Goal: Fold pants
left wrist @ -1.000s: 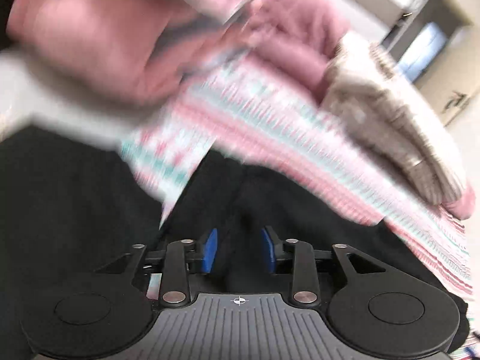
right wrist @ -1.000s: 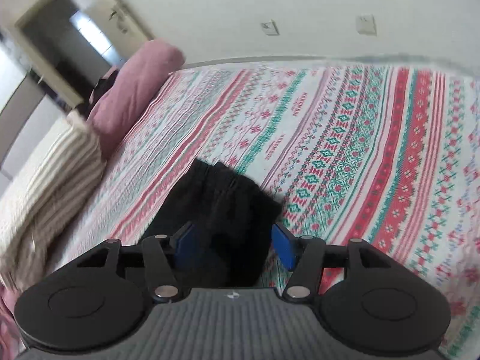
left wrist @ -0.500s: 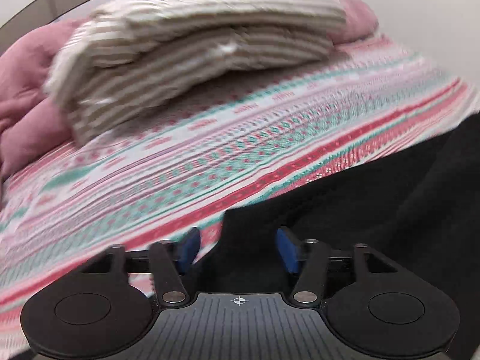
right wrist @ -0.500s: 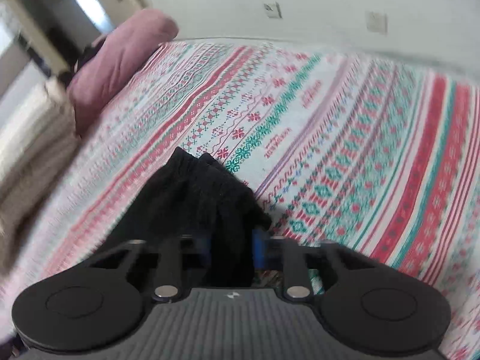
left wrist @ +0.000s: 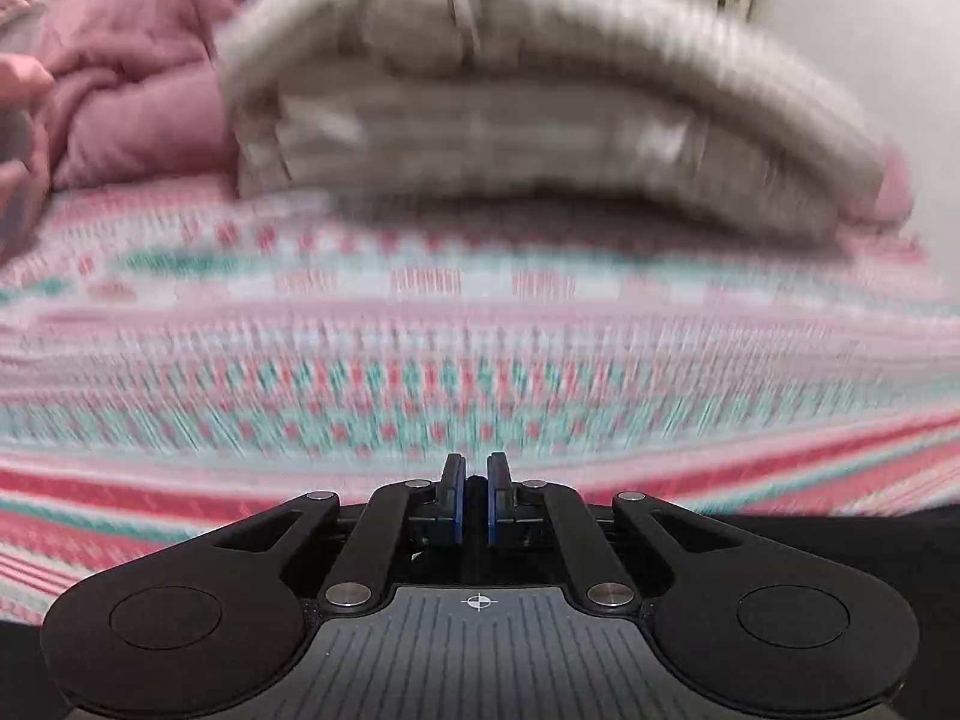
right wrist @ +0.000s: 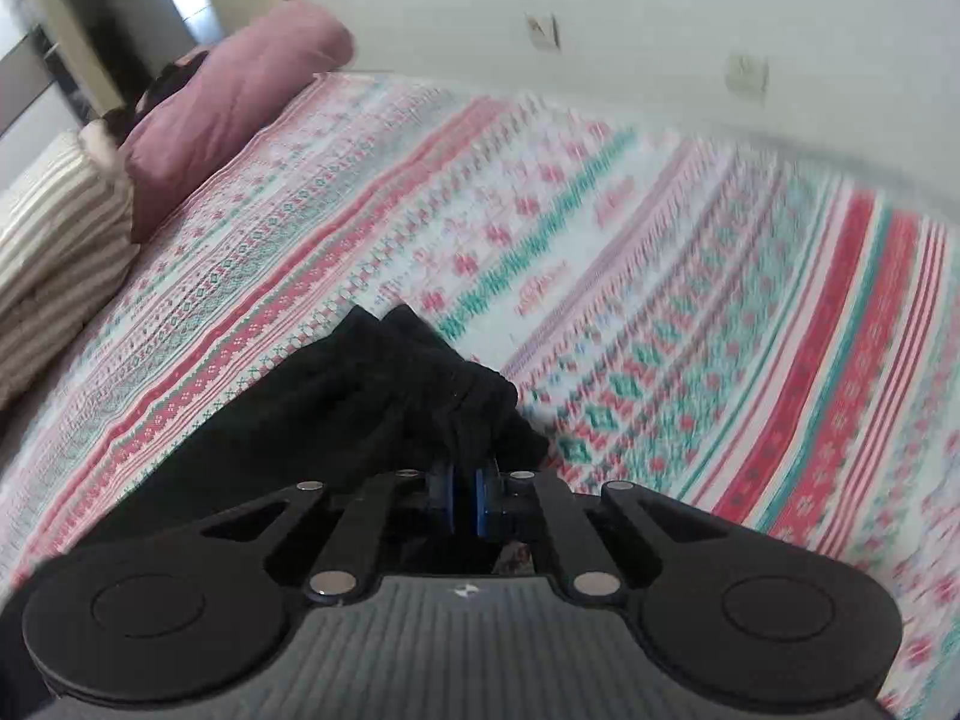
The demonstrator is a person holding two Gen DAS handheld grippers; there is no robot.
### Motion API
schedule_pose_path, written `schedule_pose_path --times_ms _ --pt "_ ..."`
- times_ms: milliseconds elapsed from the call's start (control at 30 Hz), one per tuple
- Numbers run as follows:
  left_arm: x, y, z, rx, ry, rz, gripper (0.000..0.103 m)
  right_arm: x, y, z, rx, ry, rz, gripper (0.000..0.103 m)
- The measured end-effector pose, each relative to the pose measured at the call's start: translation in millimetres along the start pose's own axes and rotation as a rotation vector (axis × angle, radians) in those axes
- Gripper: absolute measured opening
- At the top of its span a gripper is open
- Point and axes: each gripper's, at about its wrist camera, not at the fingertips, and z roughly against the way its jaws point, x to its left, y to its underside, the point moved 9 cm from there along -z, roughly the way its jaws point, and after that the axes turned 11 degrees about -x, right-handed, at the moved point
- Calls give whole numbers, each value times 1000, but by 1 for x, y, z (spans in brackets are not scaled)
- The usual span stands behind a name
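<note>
The black pants (right wrist: 360, 396) lie bunched on the patterned bedspread (right wrist: 690, 276). My right gripper (right wrist: 465, 495) is shut on a gathered end of the pants, and the cloth spreads back to the left of it. In the left wrist view my left gripper (left wrist: 474, 501) has its blue pads nearly together with a thin dark strip of the black pants (left wrist: 840, 546) between them. The pants' edge runs along the bottom right of that view. The left wrist view is blurred by motion.
A folded beige striped blanket (left wrist: 540, 102) lies ahead of the left gripper, with a pink quilt (left wrist: 132, 78) to its left. A pink pillow (right wrist: 240, 102) and the striped blanket (right wrist: 54, 252) sit at the far left of the right wrist view. A white wall (right wrist: 660, 18) borders the bed.
Both grippers have closed from open onto the black pants. The left gripper swung round from the pants toward the striped blanket. The right gripper has drawn in over the bunched cloth.
</note>
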Motion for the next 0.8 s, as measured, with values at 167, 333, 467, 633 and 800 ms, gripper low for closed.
schedule_pose_path --times_ms 167,333,467,633,800 --pt "-4 3 0 -2 -37 -20 14 -9 -7 -3 -24 -30 -53 59" --pt "12 -5 47 -40 25 21 60 -18 -17 11 -63 -20 -112 103" --pt "44 15 108 -55 6 9 65 -3 -33 14 -132 -93 -29 103" --pt "98 79 157 53 -87 48 65 8 -54 3 -217 -133 -47 103" --pt "142 101 159 90 -165 167 65 60 -21 -28 -151 -165 212 103"
